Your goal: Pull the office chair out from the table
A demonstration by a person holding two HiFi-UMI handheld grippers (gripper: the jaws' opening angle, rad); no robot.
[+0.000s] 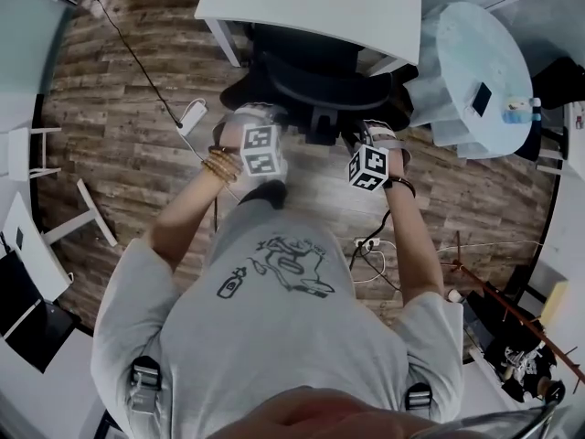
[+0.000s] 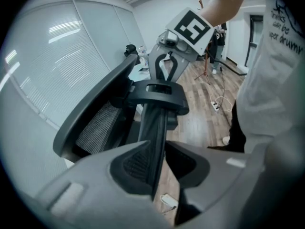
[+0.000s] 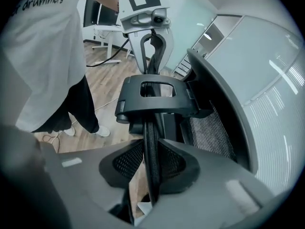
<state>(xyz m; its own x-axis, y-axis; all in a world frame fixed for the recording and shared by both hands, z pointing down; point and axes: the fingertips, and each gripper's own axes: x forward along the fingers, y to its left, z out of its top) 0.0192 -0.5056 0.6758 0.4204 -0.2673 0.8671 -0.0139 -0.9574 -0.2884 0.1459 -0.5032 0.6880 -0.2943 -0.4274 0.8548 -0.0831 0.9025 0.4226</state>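
office chair [image 1: 315, 85] | seat partly hidden under table [image 1: 274, 3] | base unseen

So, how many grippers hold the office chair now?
2. The left gripper clamps one end of the thin black mesh headrest on the office chair; the right gripper clamps the other.

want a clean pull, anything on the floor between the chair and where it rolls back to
Yes: a power strip and loose cable lie on the floor just behind the chair, at the person's right; it could snag there.
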